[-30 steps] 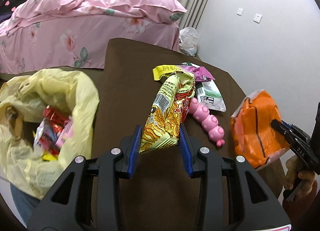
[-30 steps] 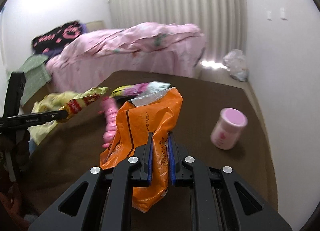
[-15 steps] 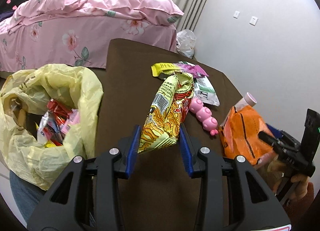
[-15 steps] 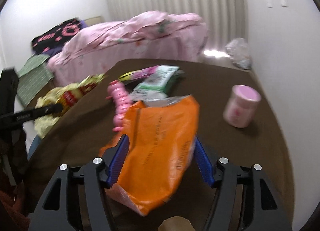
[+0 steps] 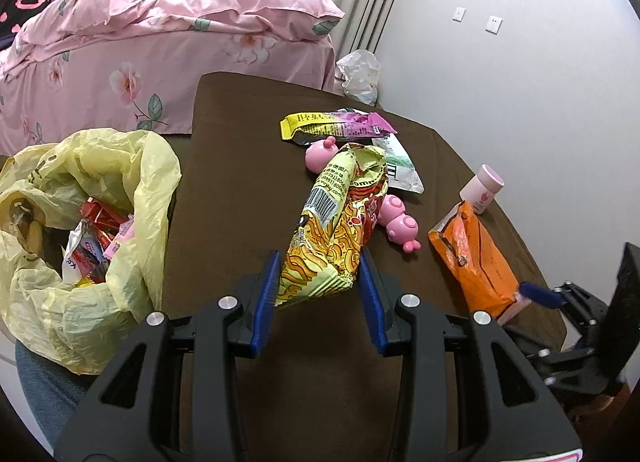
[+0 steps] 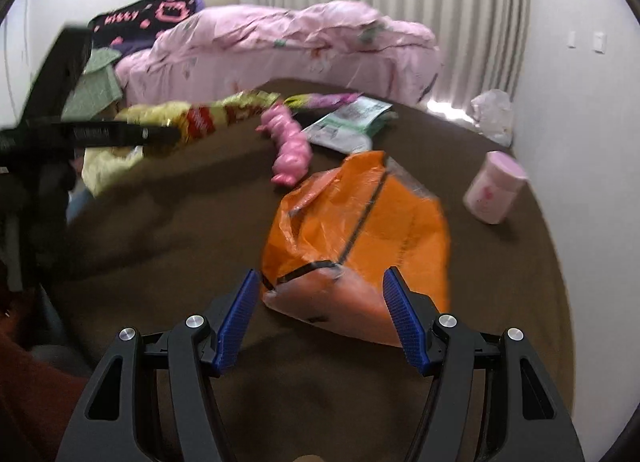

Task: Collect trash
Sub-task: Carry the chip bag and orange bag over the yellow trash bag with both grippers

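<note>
My left gripper (image 5: 318,294) is shut on a yellow noodle snack bag (image 5: 336,229) and holds it above the brown table (image 5: 240,181). A yellow plastic trash bag (image 5: 80,229) with wrappers inside hangs open at the table's left edge. My right gripper (image 6: 324,314) is open, its fingers on either side of the near end of an orange bag (image 6: 360,229) that lies on the table. The orange bag also shows in the left wrist view (image 5: 476,258). A yellow and purple wrapper (image 5: 336,127) and a white and green wrapper (image 5: 400,173) lie farther back.
A pink caterpillar toy (image 5: 396,217) lies behind the noodle bag. A pink capped bottle (image 5: 482,189) stands at the table's right. A bed with a pink quilt (image 5: 160,41) is behind the table. A white plastic bag (image 5: 360,75) sits on the floor by the curtain.
My right gripper has opened and the orange bag has dropped from it onto the table. My left gripper still holds the noodle bag and has shifted slightly.
</note>
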Tool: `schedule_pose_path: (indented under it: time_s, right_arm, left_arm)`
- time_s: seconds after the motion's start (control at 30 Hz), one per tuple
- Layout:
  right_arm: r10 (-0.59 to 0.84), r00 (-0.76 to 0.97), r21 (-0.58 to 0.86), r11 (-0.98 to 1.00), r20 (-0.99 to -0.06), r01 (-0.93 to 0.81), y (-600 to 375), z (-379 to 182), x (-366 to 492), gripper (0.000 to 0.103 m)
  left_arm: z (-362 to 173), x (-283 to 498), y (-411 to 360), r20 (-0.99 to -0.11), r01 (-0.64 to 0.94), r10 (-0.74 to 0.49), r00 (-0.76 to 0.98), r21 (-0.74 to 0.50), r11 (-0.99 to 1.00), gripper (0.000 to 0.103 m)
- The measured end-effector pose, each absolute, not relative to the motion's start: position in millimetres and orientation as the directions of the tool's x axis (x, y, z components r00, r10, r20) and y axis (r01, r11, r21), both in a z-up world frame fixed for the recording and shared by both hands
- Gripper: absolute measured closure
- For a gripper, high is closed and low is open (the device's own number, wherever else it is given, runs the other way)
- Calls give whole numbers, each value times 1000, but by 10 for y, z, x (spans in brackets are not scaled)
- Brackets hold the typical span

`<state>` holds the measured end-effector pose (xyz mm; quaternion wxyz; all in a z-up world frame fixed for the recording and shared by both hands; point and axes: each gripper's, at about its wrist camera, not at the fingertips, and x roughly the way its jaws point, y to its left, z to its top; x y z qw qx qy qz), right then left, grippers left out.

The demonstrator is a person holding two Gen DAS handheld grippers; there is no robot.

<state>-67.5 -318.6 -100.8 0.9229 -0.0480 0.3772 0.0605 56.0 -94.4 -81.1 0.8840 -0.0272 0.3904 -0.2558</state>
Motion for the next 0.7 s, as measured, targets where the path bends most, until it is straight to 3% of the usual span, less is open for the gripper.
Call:
schedule_pose_path:
  time_s: [0.17,0.2,0.37,0.43,0.7]
  right_arm:
    - [46,705,-55,991,-707,-120,-3164,-1096,-555,48]
    - [44,709,-52,992,-704,-113,-3181,-1100,-558,58]
    - [103,728,32,993,-678,-111,-3305,-1022,-593,74]
    - [116,743,54,993,-659,-107,-3340,-952,-603,85]
    - [155,784,78,988,-601,-135,-3340,-711,-617,86]
  left_arm:
    - [-811,562,-929,-678,422,-462,571,-241,874,67]
    - [-812,561,-933,-679,422,-462,571,-239,874,67]
    - [-803,549,-942,-677,429,-464,571,-236,872,67]
    - [-787,534,-950,-674,432,-461,577,-227,873,67]
    - [-730,516,-918,-663,426,-450,599,-212,880,67]
